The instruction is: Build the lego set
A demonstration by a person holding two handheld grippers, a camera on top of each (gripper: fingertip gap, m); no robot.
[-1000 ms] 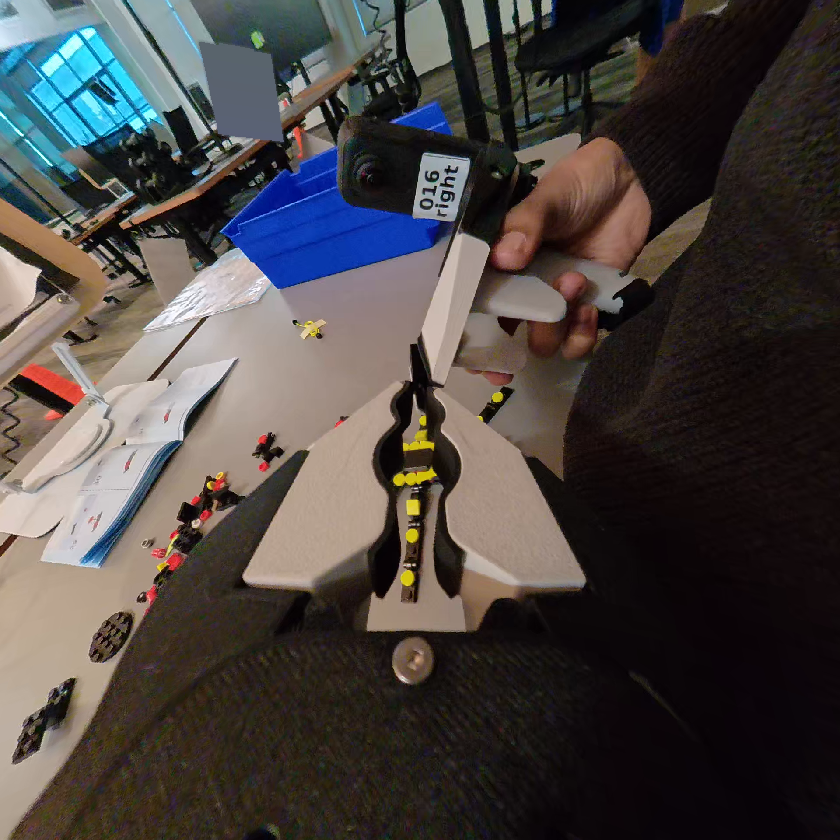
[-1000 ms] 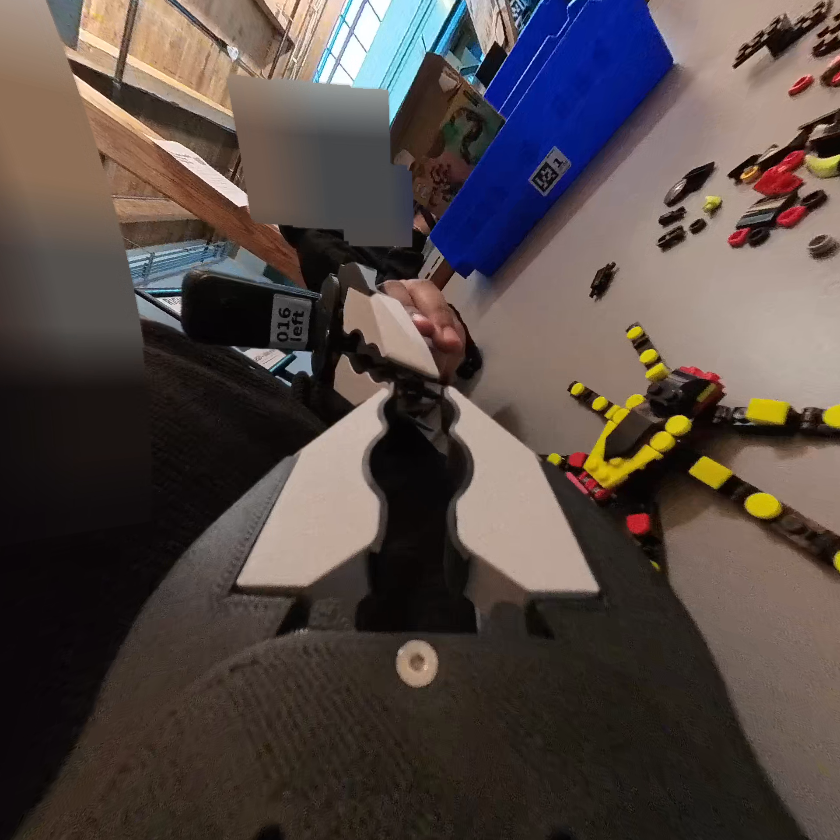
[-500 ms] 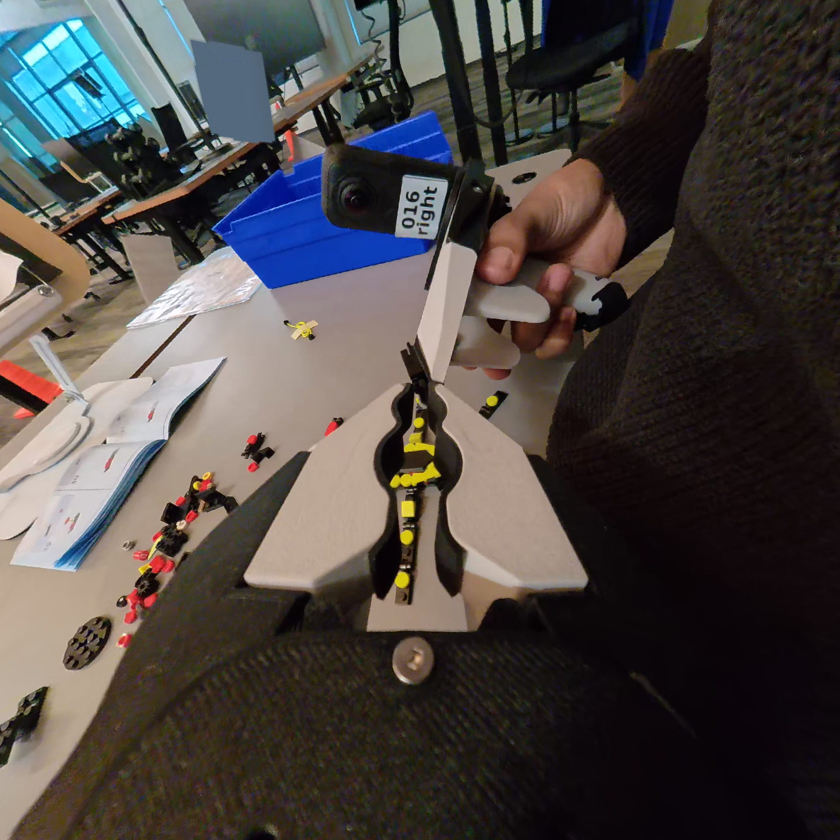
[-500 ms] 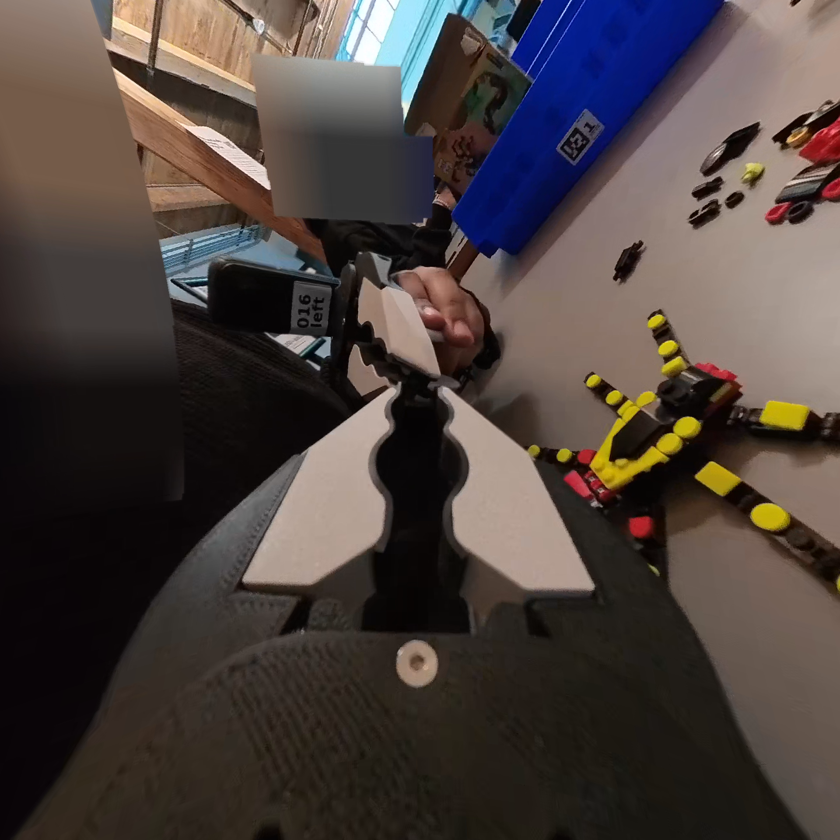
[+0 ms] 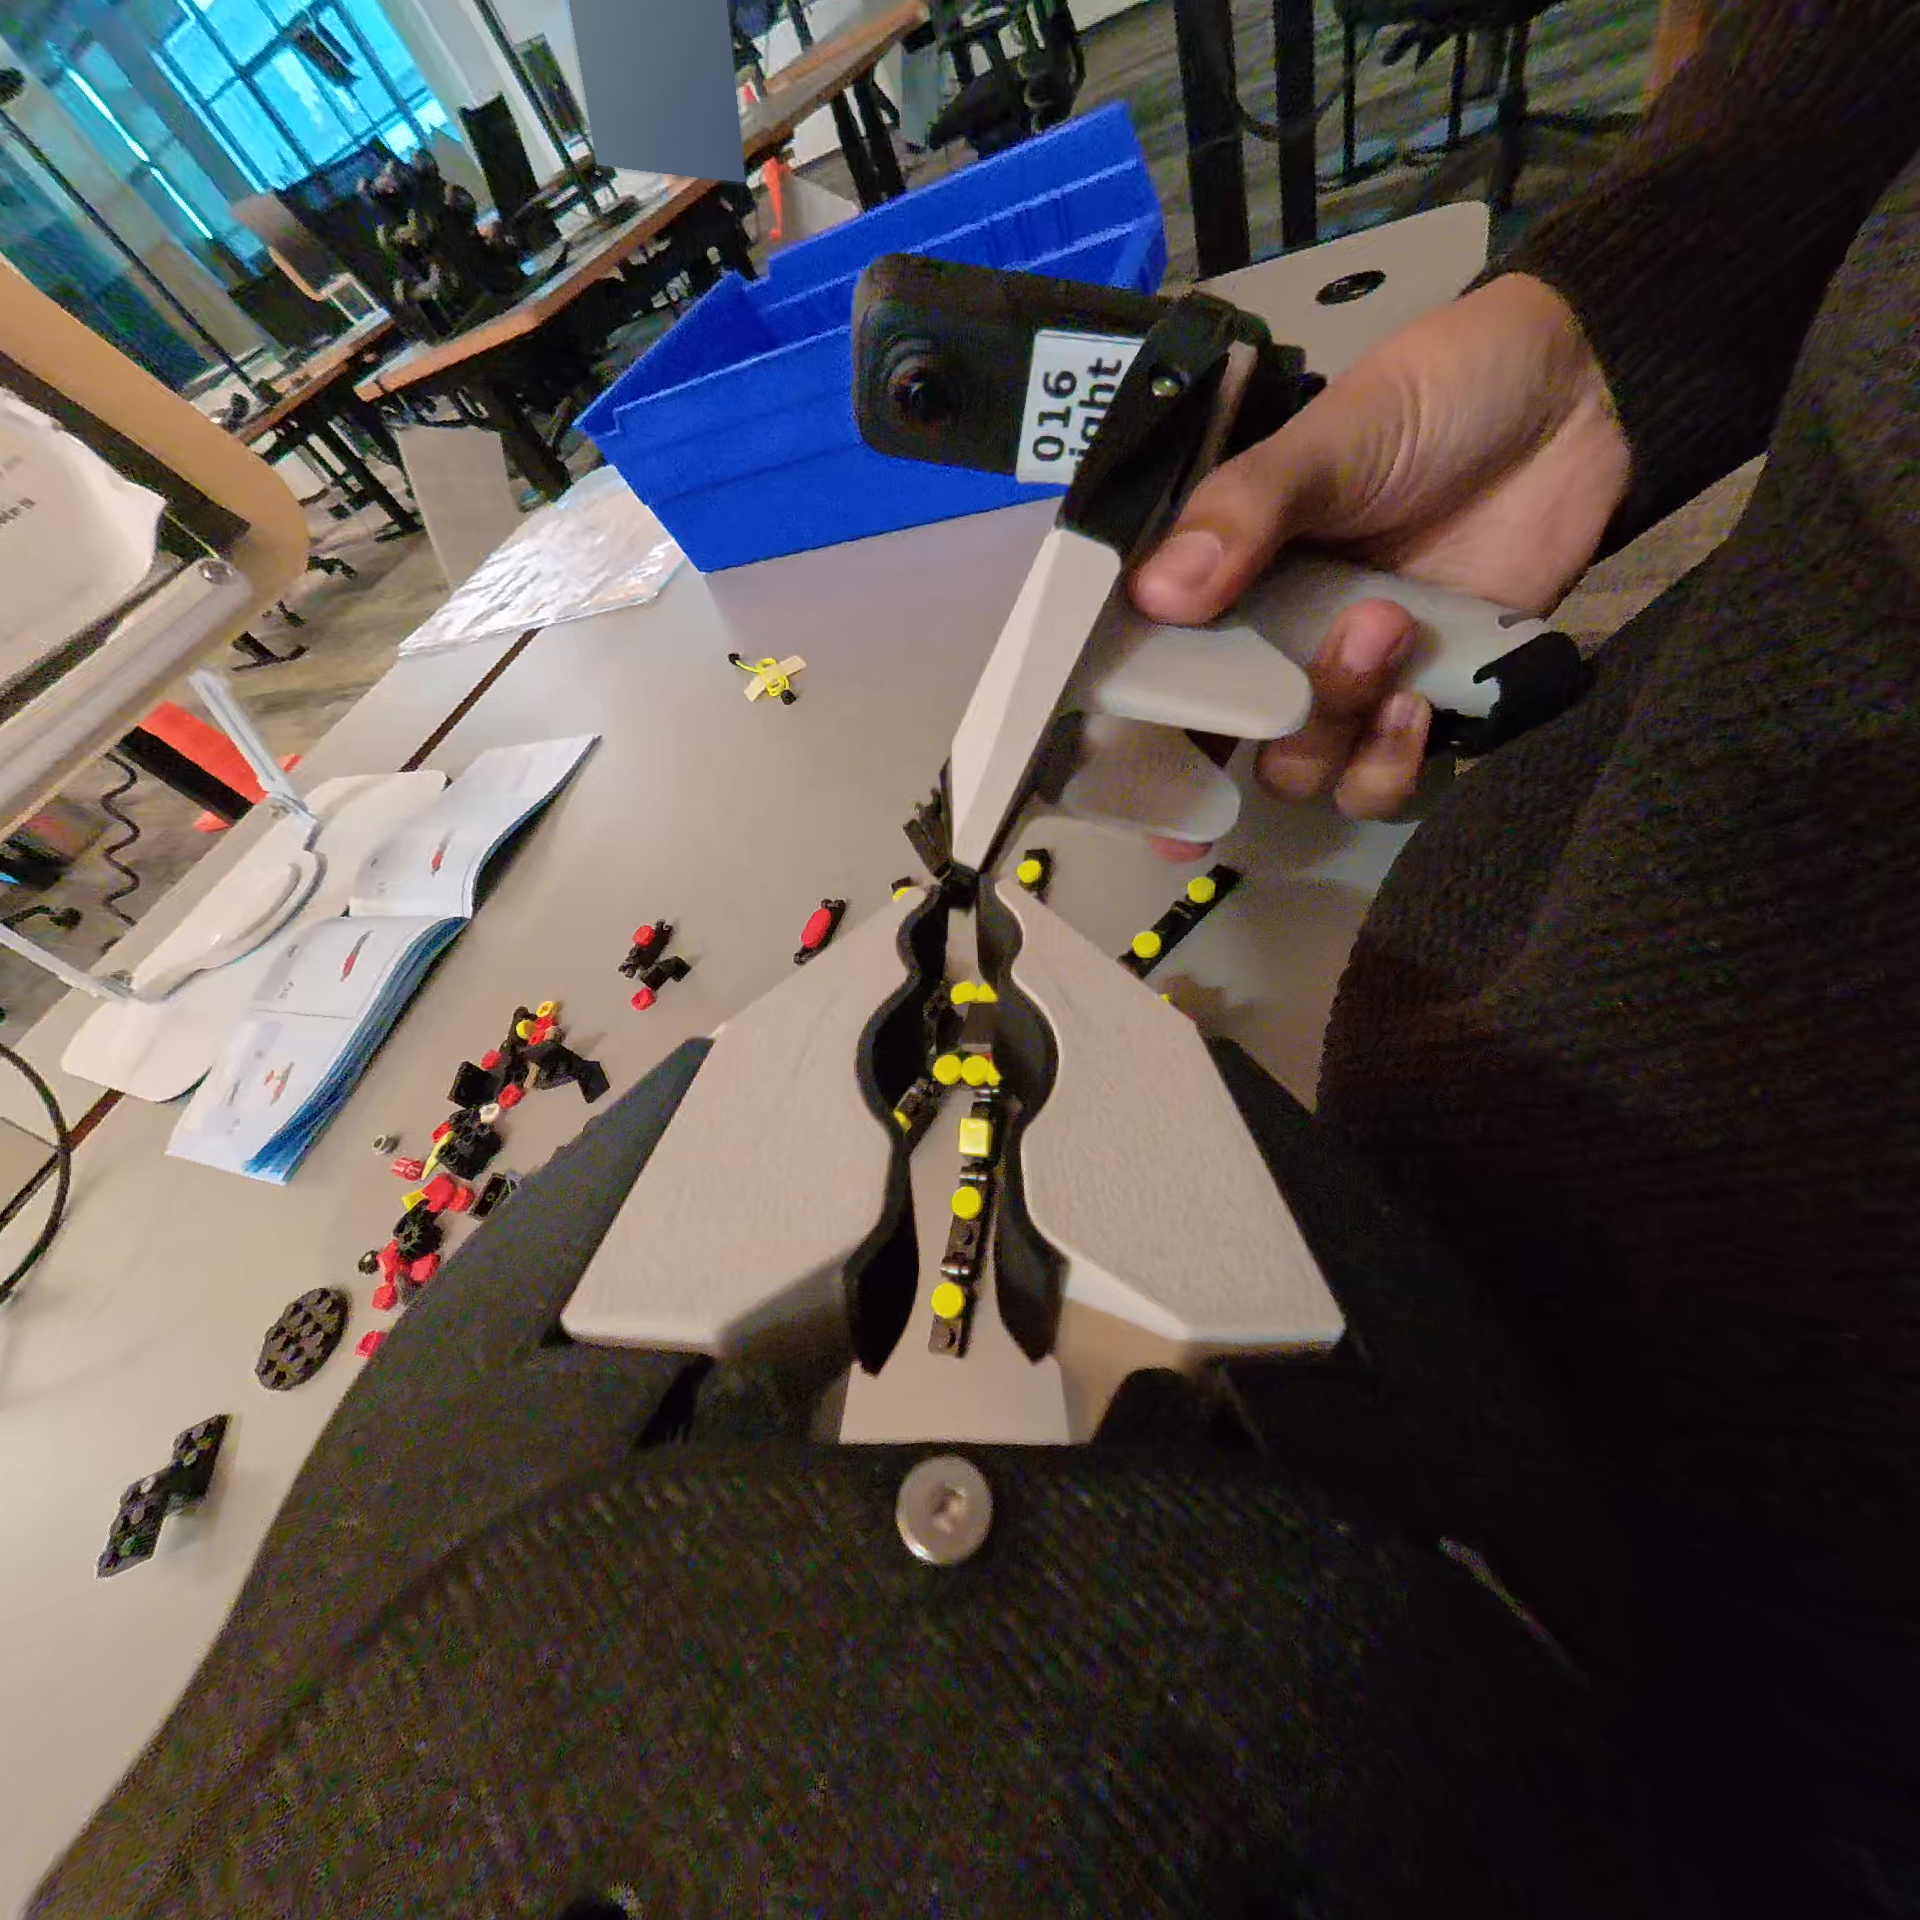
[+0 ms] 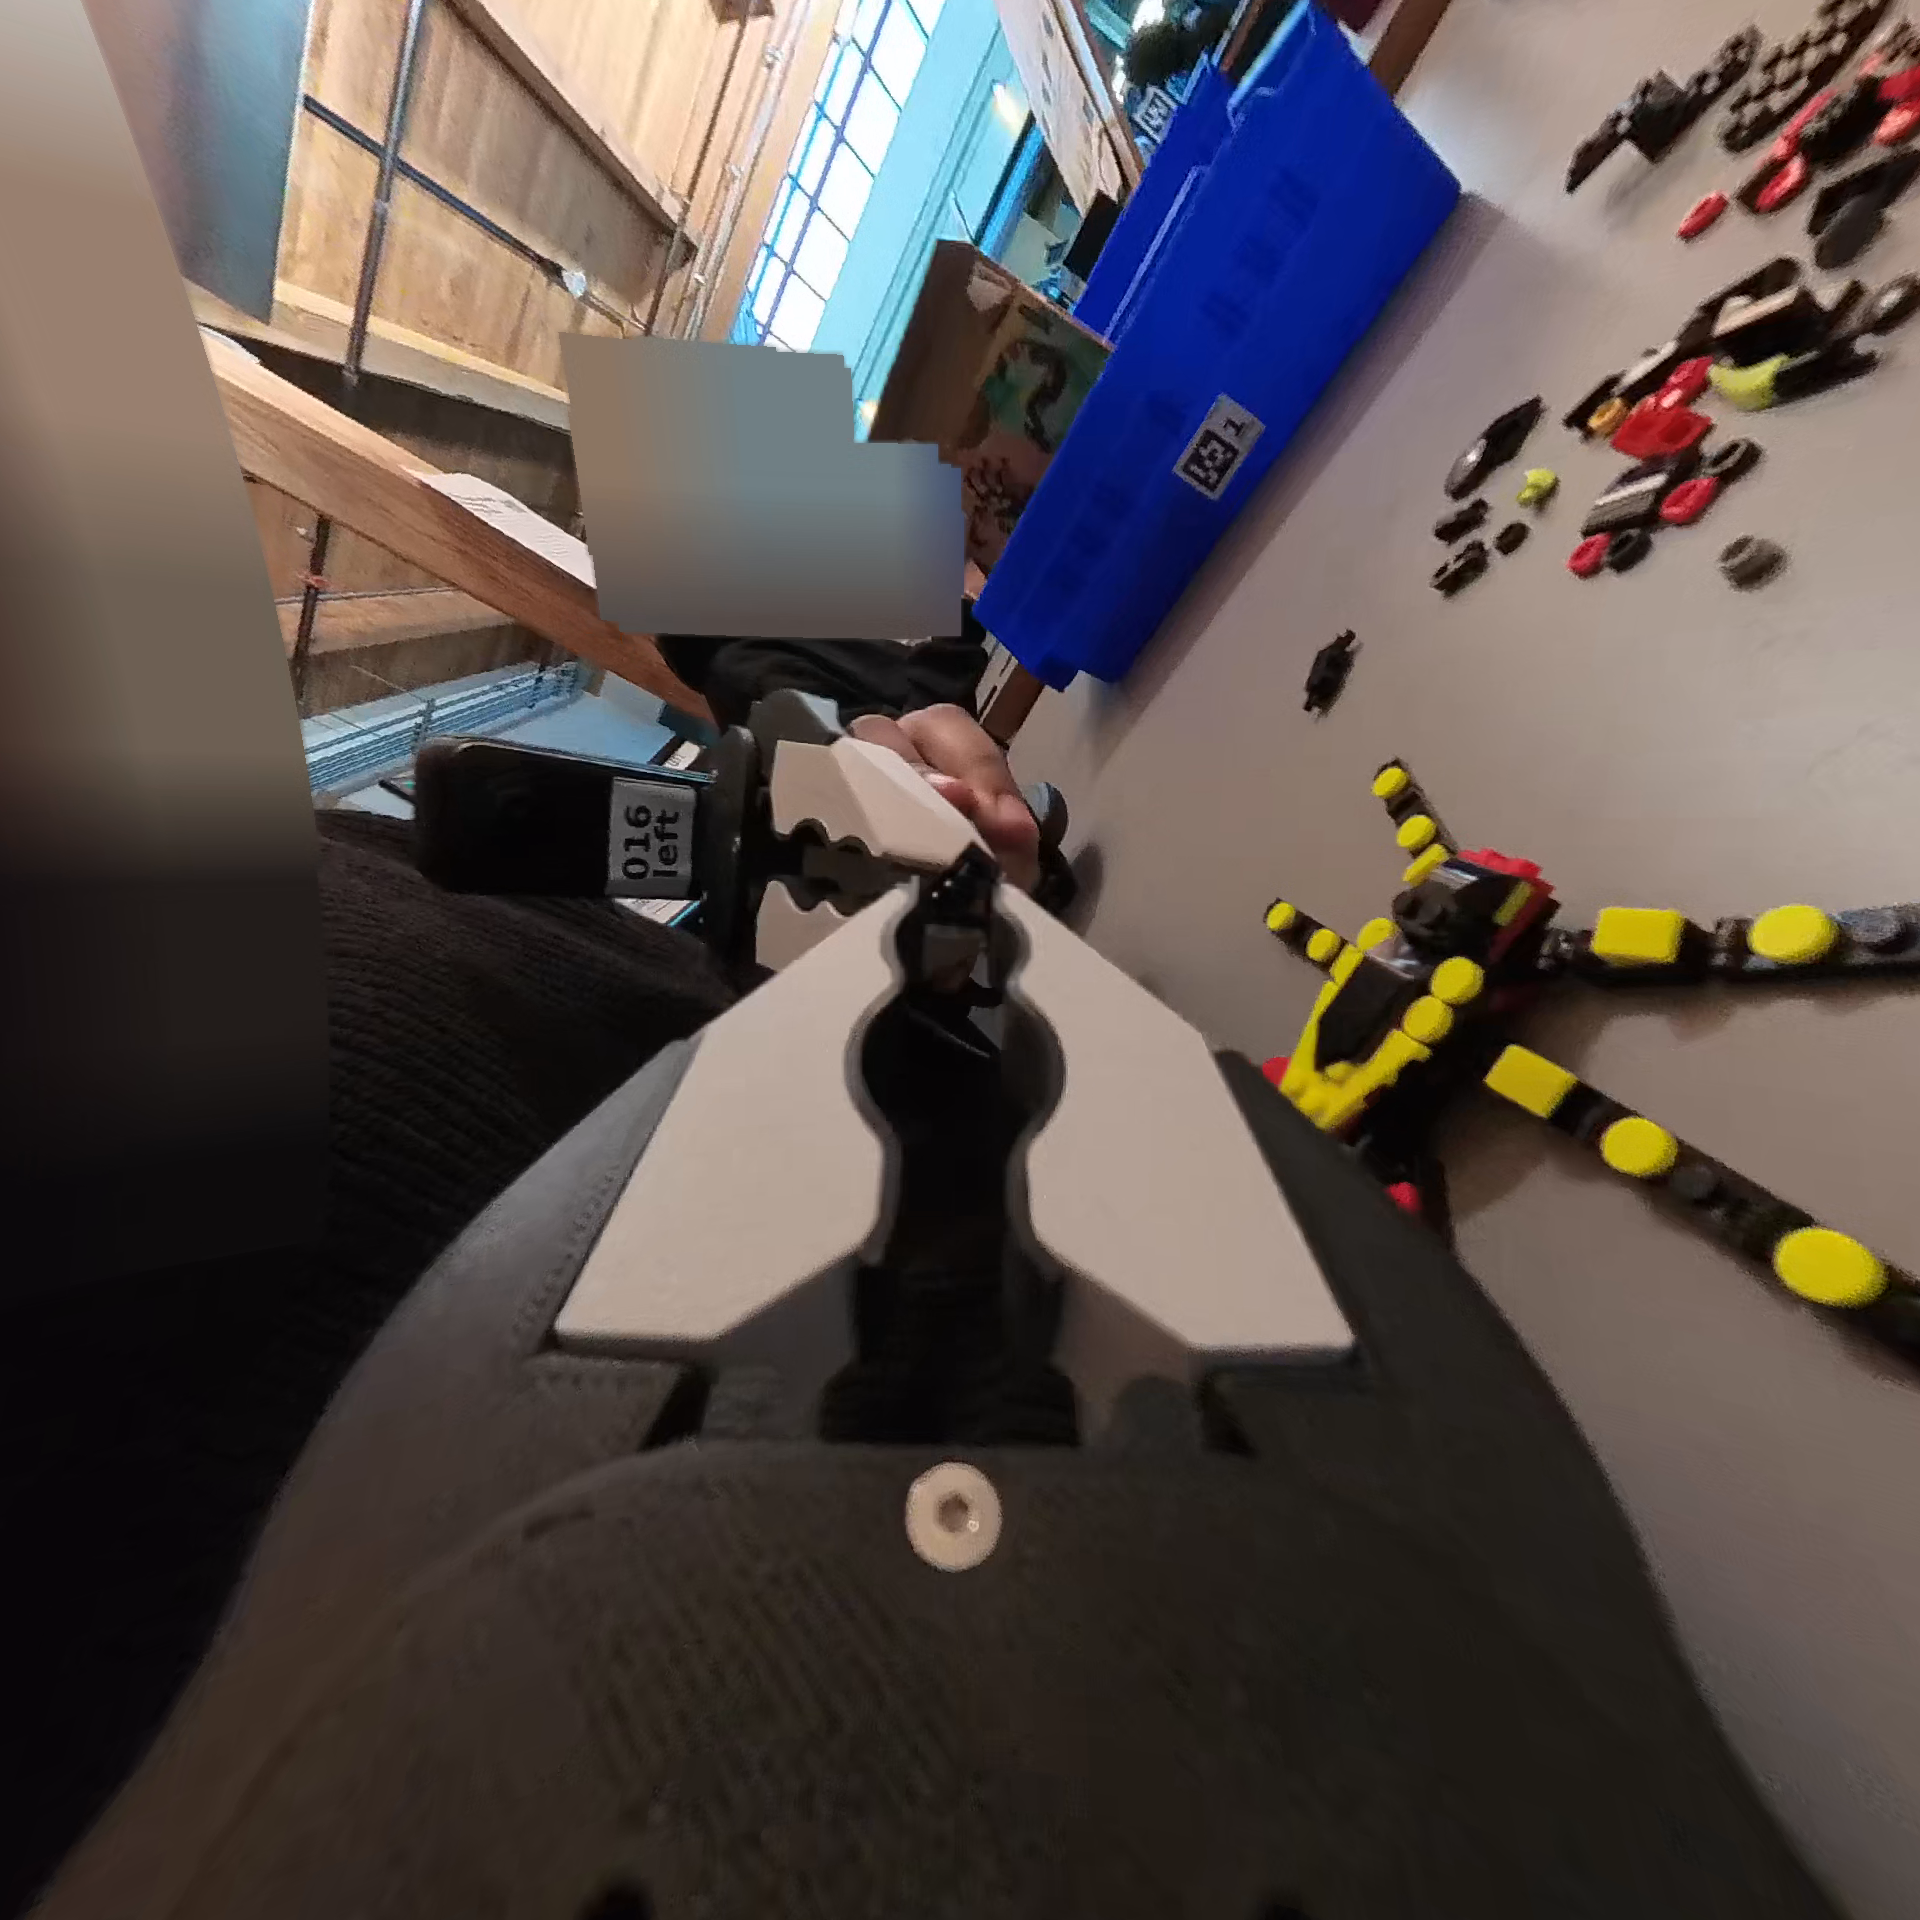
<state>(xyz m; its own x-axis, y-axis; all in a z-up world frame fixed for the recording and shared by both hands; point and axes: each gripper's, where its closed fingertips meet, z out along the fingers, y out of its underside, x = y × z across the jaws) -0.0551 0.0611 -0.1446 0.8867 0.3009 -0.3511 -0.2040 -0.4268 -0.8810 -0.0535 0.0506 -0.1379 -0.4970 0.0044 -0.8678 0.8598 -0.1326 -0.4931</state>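
The grey table carries a blue bin at its far edge, an open instruction booklet toward the left edge, and the yellow-and-black lego model near the front edge. Above it, left gripper and right gripper meet tip to tip, both closed narrow on a small black piece. Looks like a mid-air handover or joining; next, steady alignment.

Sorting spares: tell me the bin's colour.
Blue; the bin shows best in the left wrist view.
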